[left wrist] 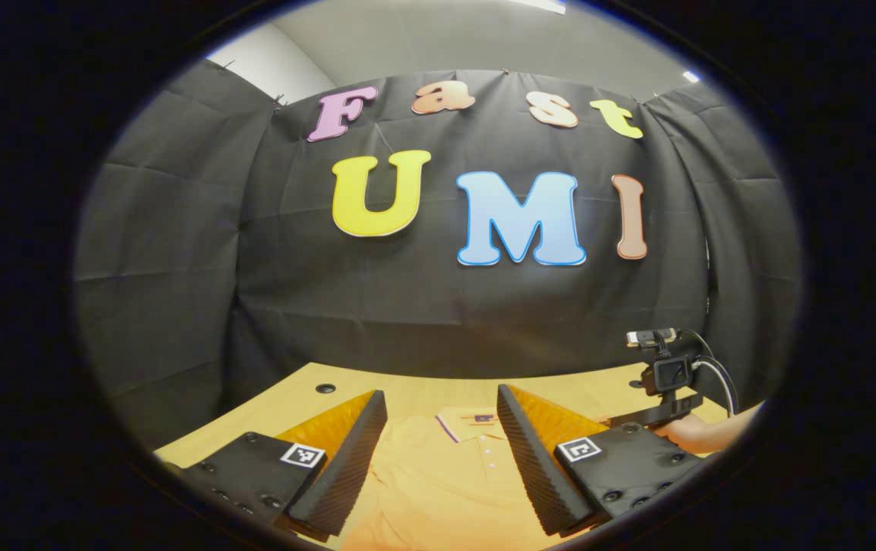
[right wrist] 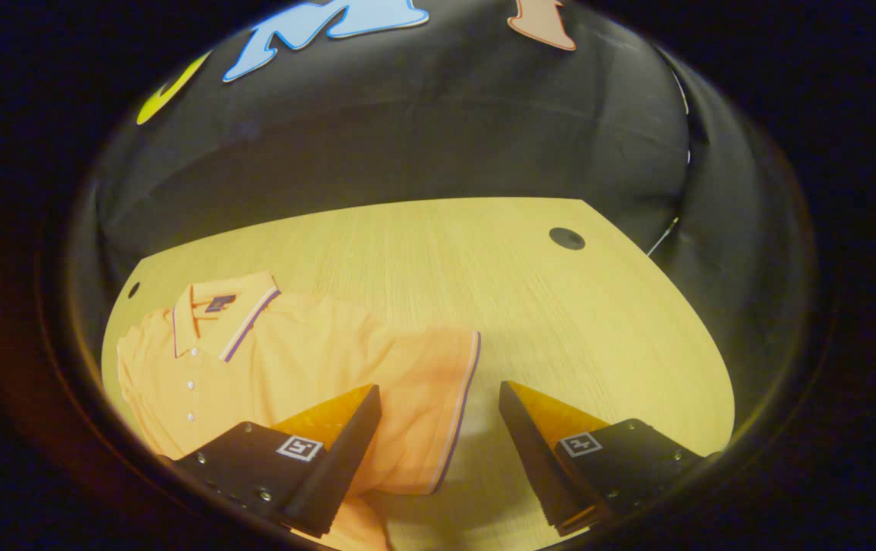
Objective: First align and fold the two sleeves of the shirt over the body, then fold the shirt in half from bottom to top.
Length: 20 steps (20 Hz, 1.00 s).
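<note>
shirt (right wrist: 292,360) flat on table (right wrist: 483,260)

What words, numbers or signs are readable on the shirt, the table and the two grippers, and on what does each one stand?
None can be read.
Neck label of the shirt: a dark patch, too small to read.
Square marker on the left gripper: a black-and-white pattern, no letters.
Square marker on the right gripper: the same kind of pattern, no letters.
Table: no writing visible.
</note>
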Each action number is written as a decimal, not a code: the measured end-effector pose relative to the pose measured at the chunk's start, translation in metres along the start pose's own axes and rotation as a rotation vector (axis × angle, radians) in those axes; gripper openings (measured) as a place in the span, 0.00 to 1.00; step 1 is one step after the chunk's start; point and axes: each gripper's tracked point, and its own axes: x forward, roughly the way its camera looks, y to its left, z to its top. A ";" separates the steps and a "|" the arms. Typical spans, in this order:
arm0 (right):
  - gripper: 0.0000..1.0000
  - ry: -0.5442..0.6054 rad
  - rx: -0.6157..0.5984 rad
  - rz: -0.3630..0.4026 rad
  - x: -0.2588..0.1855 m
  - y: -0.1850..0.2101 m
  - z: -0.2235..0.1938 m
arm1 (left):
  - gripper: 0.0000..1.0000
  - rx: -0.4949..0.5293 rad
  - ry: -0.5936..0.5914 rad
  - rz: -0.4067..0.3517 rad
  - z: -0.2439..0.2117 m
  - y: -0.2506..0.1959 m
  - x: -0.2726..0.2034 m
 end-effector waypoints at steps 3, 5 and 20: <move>0.90 0.022 -0.008 0.013 0.004 0.002 -0.006 | 0.98 0.009 0.002 0.009 -0.001 0.004 -0.001; 0.83 0.020 -0.022 0.010 0.006 0.002 -0.007 | 0.98 0.009 0.005 0.014 -0.003 0.006 -0.003; 0.08 -0.054 -0.118 0.032 -0.005 0.013 0.004 | 0.98 -0.006 0.018 0.076 -0.009 0.025 -0.020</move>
